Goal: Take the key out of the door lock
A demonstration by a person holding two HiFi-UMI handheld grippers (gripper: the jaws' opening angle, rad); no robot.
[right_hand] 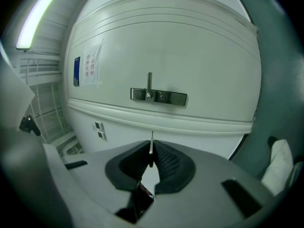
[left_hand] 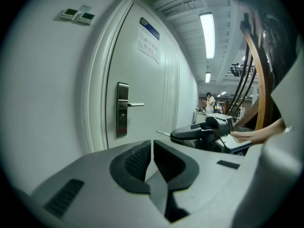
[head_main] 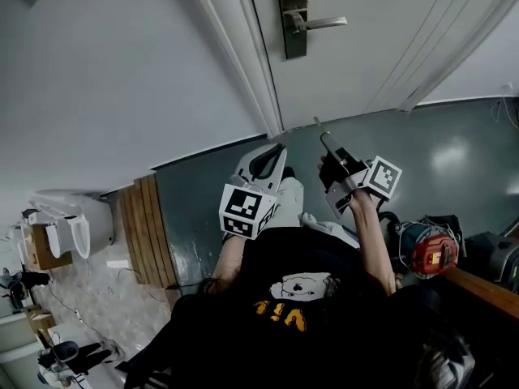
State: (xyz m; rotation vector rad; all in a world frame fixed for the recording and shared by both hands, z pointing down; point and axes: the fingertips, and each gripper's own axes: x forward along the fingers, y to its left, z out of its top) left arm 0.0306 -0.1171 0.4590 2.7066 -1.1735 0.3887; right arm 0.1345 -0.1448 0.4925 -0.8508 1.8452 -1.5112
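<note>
A thin metal key (right_hand: 151,145) sticks out from between the pads of my right gripper (right_hand: 151,151), which is shut on it. The key is out of the lock and well short of the door. The steel lock plate (right_hand: 159,97) with its lever handle (right_hand: 149,82) lies straight ahead. In the head view the right gripper (head_main: 324,140) points its key (head_main: 316,123) toward the door below the lock plate (head_main: 291,16). My left gripper (head_main: 263,164) hangs beside it, away from the door. Its jaws (left_hand: 152,144) are shut on nothing. From the left, the lock plate (left_hand: 122,109) and the right gripper (left_hand: 204,132) show.
The white door carries a paper notice (left_hand: 148,44). Wall switches (left_hand: 78,16) sit left of the frame. A red and black device (head_main: 430,250) lies on the grey floor at right, wooden slats (head_main: 146,229) at left. A person (left_hand: 209,102) stands far down the room.
</note>
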